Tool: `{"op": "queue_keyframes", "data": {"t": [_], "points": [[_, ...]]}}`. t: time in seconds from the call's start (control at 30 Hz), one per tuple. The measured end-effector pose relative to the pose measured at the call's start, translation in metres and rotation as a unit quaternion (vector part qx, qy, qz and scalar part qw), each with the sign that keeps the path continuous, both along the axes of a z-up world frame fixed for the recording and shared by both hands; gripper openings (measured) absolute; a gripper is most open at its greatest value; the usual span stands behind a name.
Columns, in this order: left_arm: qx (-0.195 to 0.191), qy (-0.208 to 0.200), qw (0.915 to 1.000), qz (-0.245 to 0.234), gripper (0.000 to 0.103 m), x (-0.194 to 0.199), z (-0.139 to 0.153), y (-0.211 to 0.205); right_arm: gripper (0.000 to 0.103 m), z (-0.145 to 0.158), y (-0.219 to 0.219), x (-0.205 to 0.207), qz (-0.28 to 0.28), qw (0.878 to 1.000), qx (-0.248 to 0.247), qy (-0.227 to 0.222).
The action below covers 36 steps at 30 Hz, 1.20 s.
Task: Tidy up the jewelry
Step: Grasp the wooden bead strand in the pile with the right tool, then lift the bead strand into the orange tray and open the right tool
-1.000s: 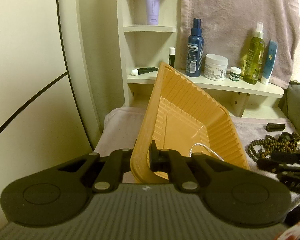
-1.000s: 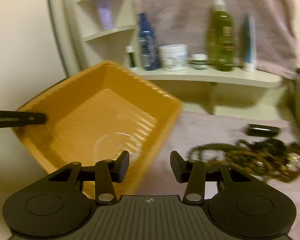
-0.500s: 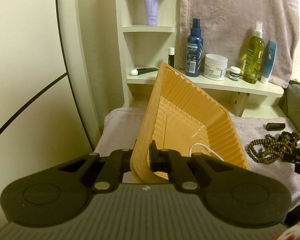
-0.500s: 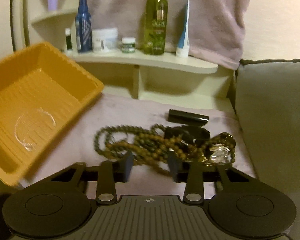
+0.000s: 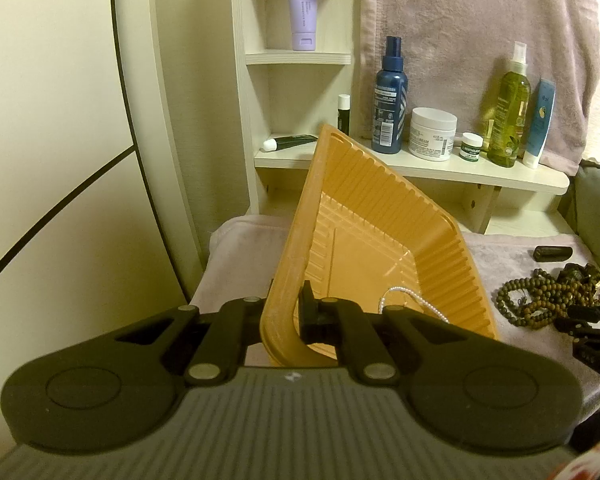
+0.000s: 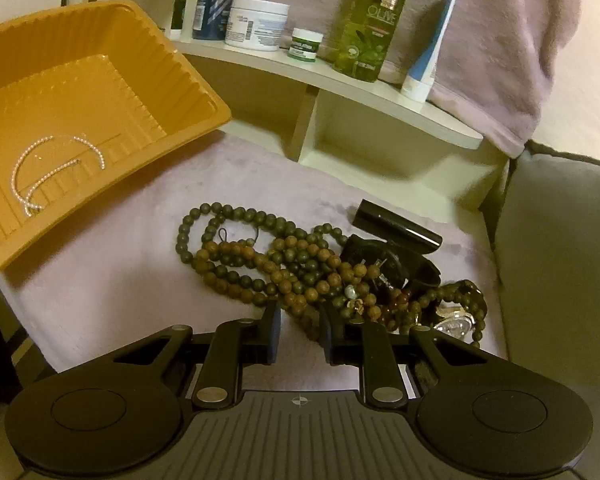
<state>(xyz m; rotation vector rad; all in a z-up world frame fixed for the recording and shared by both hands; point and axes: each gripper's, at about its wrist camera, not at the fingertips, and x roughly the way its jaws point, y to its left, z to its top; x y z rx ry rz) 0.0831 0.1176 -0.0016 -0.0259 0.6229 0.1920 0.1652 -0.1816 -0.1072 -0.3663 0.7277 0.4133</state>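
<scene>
orange tray cropped left, watch half-hidden

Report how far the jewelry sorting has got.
Done: the pearl strand lies in the orange tray. In hand: the left gripper clamps the tray's rim, tilting it; the right gripper is open at the wooden bead pile. Left: beads and watch.

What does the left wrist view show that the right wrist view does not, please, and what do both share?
Only the left wrist view shows the left gripper shut on the orange tray's rim, and the lavender tube. Only the right wrist view shows the right gripper's open jaws at the wooden beads, and the watch. Both show the pearl strand in the tray.
</scene>
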Motion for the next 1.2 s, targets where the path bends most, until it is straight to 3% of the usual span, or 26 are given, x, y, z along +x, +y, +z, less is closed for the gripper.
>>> {"op": "queue_keyframes", "data": {"t": [0.27, 0.43, 0.73, 1.2], "points": [[0.0, 0.0, 1.0, 0.0, 0.006, 0.0, 0.0, 0.0, 0.008, 0.003, 0.005, -0.002, 0.027, 1.0, -0.016, 0.001], [0.001, -0.001, 1.0, -0.001, 0.006, 0.001, 0.001, 0.0, 0.007, 0.013, 0.004, -0.012, 0.023, 1.0, -0.005, -0.012], [0.001, -0.003, 1.0, -0.002, 0.006, 0.002, 0.002, 0.0, 0.006, 0.06, -0.005, -0.022, 0.009, 0.997, 0.034, -0.069], [-0.001, -0.004, 1.0, -0.003, 0.006, 0.001, 0.003, 0.0, 0.006, 0.144, -0.007, -0.017, 0.034, 0.984, 0.072, -0.156]]}}
